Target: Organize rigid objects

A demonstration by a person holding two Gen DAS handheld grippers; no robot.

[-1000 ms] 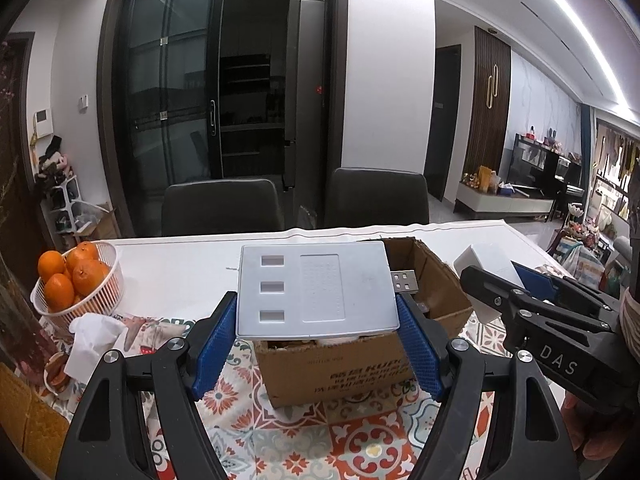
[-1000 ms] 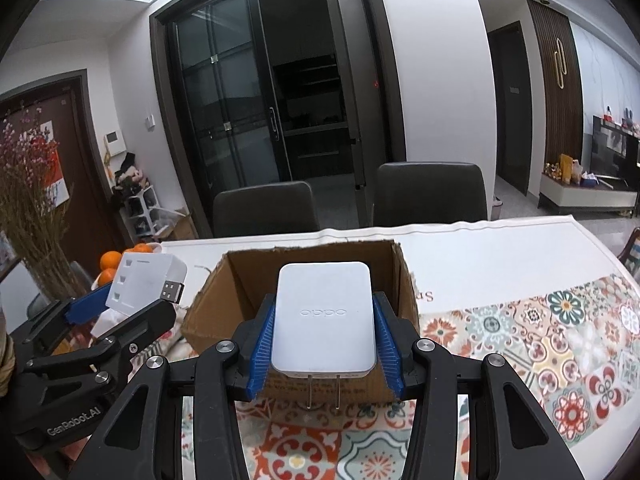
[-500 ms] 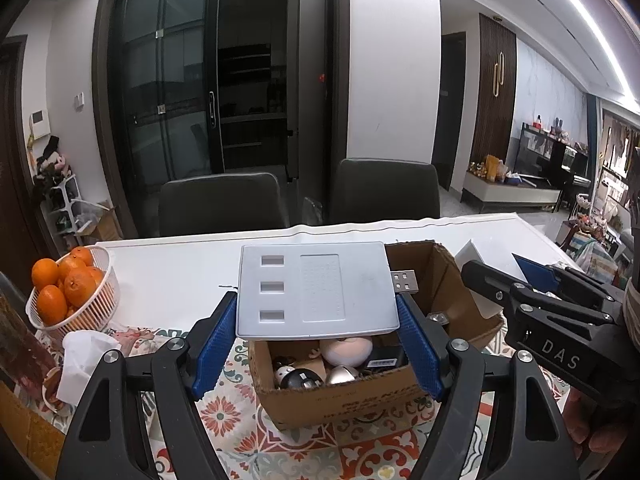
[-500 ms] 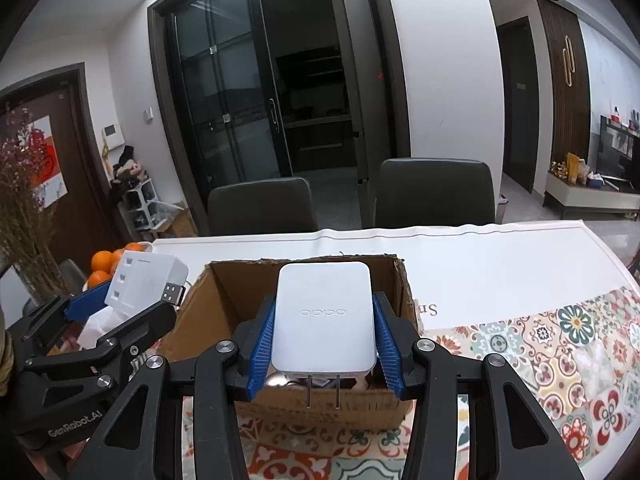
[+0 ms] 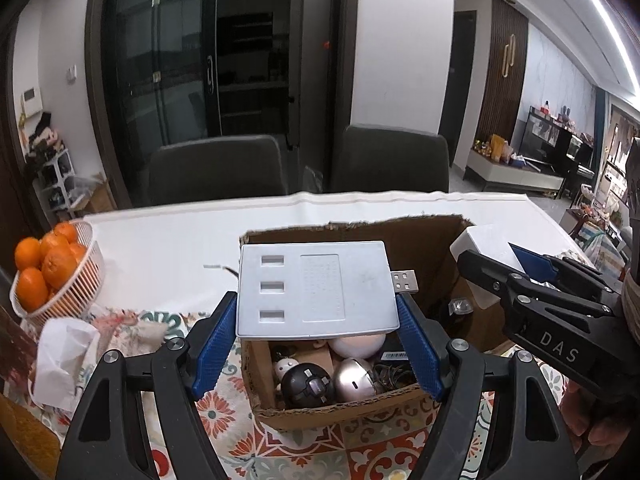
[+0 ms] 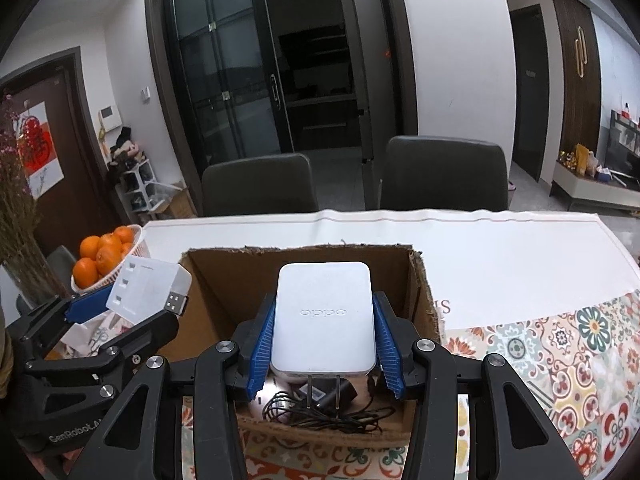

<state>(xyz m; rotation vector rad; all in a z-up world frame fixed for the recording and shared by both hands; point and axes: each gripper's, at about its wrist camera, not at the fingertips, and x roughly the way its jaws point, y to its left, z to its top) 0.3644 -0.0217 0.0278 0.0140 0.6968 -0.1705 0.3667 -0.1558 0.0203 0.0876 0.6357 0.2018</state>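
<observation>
Table [image 5: 168, 236], cardboard box [image 5: 352, 404] nearer, contents newly visible

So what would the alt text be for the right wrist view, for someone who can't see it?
The right gripper holds a white OPPO charger between blue jaws, over an open cardboard box with tangled black cables inside. At left, the left gripper holds a white USB hub, with a basket of oranges behind.

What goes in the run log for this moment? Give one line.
left claw: shut on USB hub | right claw: shut on OPPO charger | both above cardboard box | box holds gadgets, cables
</observation>
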